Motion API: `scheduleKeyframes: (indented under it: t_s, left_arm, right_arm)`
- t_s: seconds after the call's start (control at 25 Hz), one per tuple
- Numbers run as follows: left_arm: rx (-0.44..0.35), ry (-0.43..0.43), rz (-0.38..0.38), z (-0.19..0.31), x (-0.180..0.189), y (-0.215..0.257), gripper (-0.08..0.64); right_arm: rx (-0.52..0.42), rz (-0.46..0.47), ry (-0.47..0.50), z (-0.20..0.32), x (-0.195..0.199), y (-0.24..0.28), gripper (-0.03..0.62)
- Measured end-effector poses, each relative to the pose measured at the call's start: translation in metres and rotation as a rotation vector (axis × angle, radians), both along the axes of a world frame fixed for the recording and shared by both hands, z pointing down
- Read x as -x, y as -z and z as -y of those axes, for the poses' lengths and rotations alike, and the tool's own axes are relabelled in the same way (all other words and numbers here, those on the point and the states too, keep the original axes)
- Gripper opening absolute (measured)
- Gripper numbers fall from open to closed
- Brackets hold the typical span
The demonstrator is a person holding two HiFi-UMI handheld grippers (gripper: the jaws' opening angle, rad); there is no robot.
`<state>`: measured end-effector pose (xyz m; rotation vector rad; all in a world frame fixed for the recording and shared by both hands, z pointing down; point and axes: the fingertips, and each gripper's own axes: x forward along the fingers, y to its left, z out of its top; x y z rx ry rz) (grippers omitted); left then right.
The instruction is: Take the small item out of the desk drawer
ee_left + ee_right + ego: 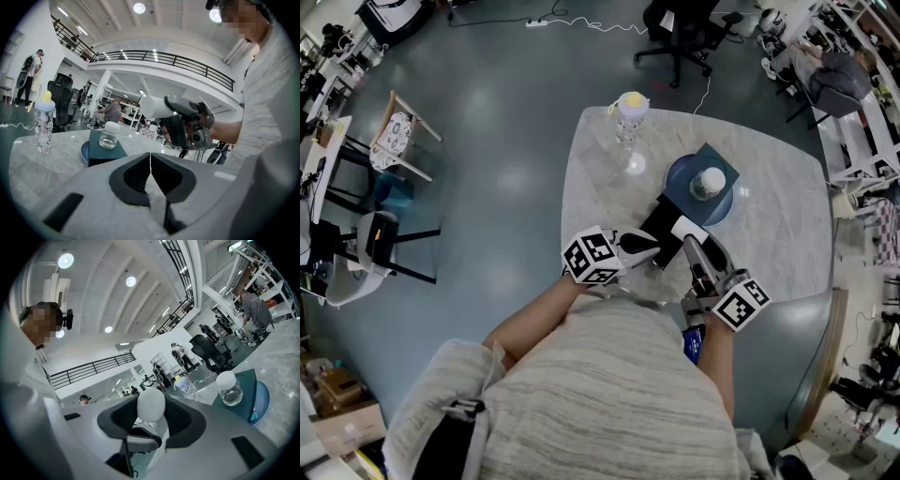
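Observation:
A dark teal box (712,167) stands on a blue plate (675,178) on the marble table, and a black drawer (661,225) sticks out of it toward me. My right gripper (689,234) is shut on a white egg-shaped item (151,405), held above the table by the drawer. The left gripper view shows that item (153,107) at the tip of the right gripper (161,108). My left gripper (651,246) hovers at the drawer's near end. Its jaws (150,161) meet, and I see nothing between them.
A small glass jar with a white lid (711,181) sits on top of the box. A clear bottle with a yellow cap (629,114) stands at the table's far edge. Chairs (394,141) stand on the floor at the left, and an office chair (680,33) behind the table.

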<state>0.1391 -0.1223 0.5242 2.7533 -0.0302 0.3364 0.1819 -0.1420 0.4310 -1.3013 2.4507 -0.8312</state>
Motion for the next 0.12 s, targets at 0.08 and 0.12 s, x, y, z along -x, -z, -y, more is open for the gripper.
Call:
scheduleKeyframes:
  t_s: [0.08, 0.12]
  left_arm:
    - [0.0, -0.002, 0.001, 0.0004, -0.0014, -0.0017, 0.017]
    - [0.0, -0.003, 0.002, 0.0006, -0.0021, -0.0025, 0.017]
  right_arm:
    - [0.002, -0.003, 0.003, 0.0005, -0.0007, -0.002, 0.167]
    - [0.003, -0.004, 0.004, 0.0008, -0.0011, -0.0028, 0.167]
